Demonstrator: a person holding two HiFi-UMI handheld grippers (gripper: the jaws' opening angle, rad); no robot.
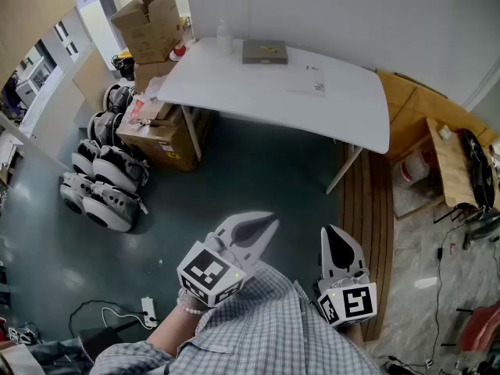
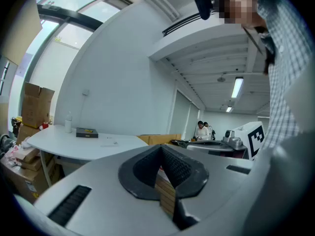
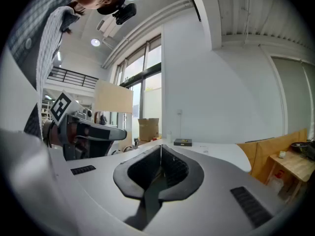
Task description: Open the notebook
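Observation:
The notebook [image 1: 265,51] is a closed, dark grey-brown book lying flat near the far edge of the white table [image 1: 234,92]. It shows small in the left gripper view as the notebook [image 2: 86,132] and in the right gripper view as the notebook [image 3: 182,142]. My left gripper [image 1: 272,219] and right gripper [image 1: 331,230] are held close to my body over the floor, well short of the table. Both are shut with nothing between the jaws, which meet tip to tip in each gripper view [image 2: 160,146] [image 3: 161,145].
A small bottle [image 1: 224,31] and a paper sheet [image 1: 311,80] also lie on the table. Cardboard boxes [image 1: 150,23] and white wheeled devices [image 1: 105,184] stand left of it. Wooden planks [image 1: 373,201] and a wooden bench [image 1: 451,158] lie to the right. Two people [image 2: 202,130] stand far off.

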